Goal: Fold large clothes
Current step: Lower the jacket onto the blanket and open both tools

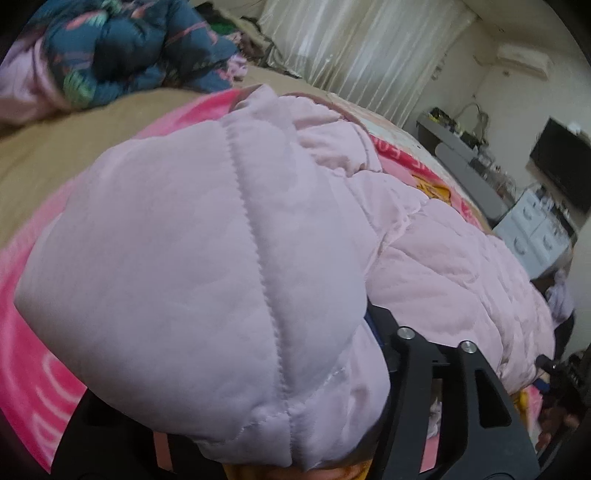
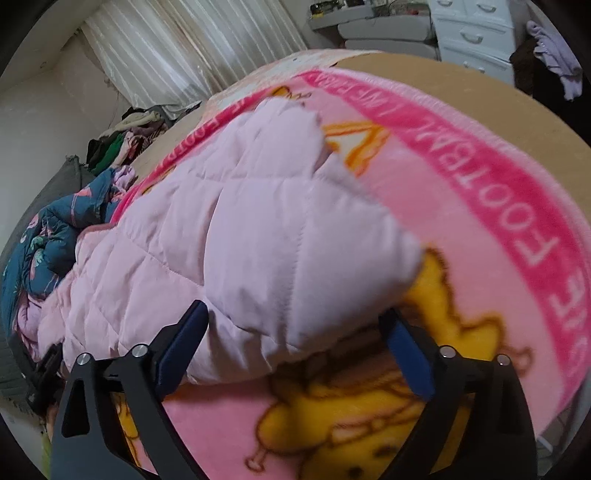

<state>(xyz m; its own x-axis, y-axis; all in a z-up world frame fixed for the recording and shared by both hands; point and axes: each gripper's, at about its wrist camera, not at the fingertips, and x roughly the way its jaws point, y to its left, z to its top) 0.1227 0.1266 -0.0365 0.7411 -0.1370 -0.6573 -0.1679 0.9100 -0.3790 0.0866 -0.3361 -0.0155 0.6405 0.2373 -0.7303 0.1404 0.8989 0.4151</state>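
A pale pink quilted jacket point(image 1: 221, 240) lies on a pink cartoon blanket point(image 1: 22, 347) on the bed. In the left wrist view a padded part of it bulges right over my left gripper point(image 1: 280, 369) and hides the left finger; only the right finger point(image 1: 380, 328) shows, pressed against the fabric. In the right wrist view the jacket point(image 2: 236, 236) stretches away to the left. My right gripper point(image 2: 291, 328) is open, its blue-padded fingers point(image 2: 184, 339) standing on either side of the jacket's near edge.
A dark blue floral quilt point(image 1: 122, 48) is heaped at the far side of the bed, with a pile of clothes point(image 2: 122, 140) behind it. Curtains point(image 2: 177, 48), a white drawer chest point(image 2: 472, 33), a grey desk and a dark screen point(image 1: 561, 162) line the walls.
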